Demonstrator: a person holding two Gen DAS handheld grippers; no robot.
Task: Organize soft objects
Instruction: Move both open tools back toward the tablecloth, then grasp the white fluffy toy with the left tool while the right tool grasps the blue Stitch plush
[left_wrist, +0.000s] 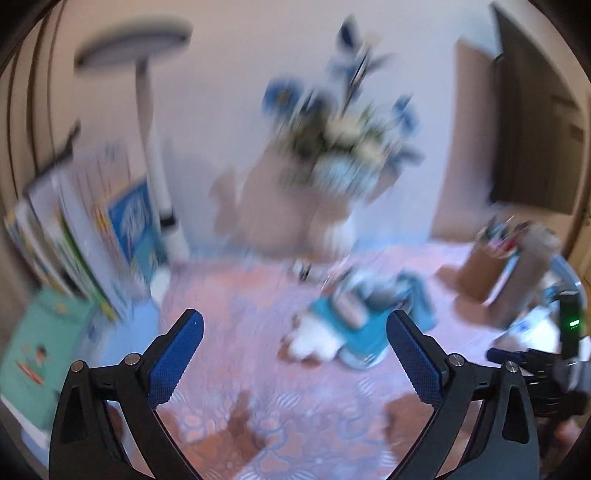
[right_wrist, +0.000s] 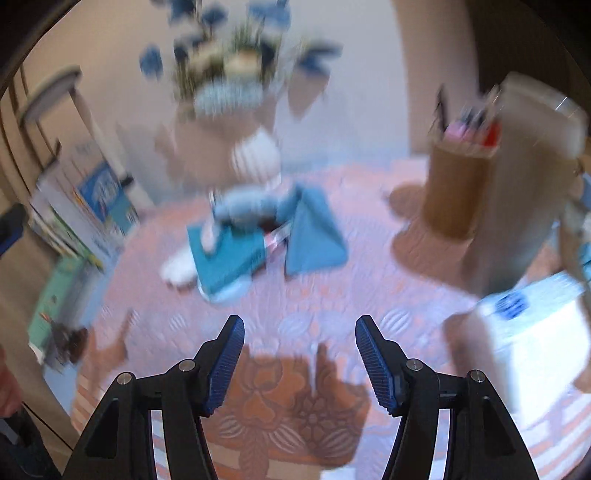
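Blurring everything — soft pile (right_wrist: 251, 236) indistinct

Heavy motion blur. Left gripper (left_wrist: 295, 347) jaws wide apart, nothing between them, above pink patterned tablecloth (left_wrist: 236, 302). Teal folded cloths (left_wrist: 364, 328) beyond gripper; white plush (left_wrist: 314, 341) touching them.

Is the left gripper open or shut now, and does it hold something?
Open and empty. In the left wrist view the left gripper has its blue pads spread wide, with only the pink patterned tablecloth showing between them.
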